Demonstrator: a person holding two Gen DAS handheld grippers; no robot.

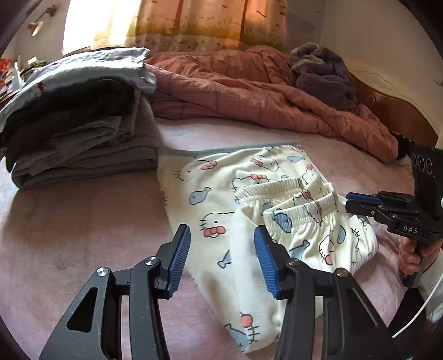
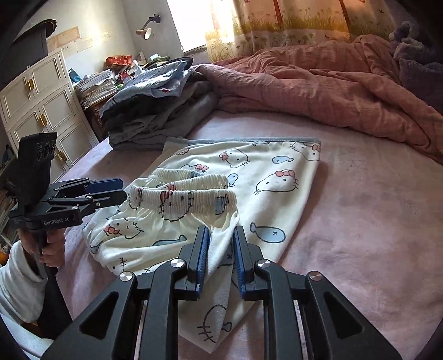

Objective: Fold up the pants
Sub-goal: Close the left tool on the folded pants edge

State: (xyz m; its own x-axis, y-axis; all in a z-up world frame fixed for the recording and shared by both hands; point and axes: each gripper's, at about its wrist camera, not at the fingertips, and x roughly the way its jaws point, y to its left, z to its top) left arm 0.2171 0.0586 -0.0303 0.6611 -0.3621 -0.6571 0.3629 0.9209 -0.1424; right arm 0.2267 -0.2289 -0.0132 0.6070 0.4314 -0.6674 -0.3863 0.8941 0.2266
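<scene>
Pink-sheeted bed [image 2: 360, 207], cartoon-print pants [image 2: 249, 177] folded mid-bed, folded clothes stack [image 1: 77, 124] at the left edge, rumpled quilt [image 2: 318, 77] behind, white cabinet [image 2: 36, 105], curtain [image 1: 193, 22], left gripper [image 1: 221, 249] released above pants, right gripper [image 2: 220, 249] pinching pants fabric.

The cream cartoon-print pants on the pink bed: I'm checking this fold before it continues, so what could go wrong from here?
1. The right gripper pinches only a thin ridge of the cream cartoon-print pants; pulling could slip it free.
2. The left gripper stands open with cloth between its pads, so that side is loose and the folded-over elastic waistband could shift or bunch.
3. The pile of folded grey clothes sits right beside the pants; a wide sweep could knock it.
</scene>
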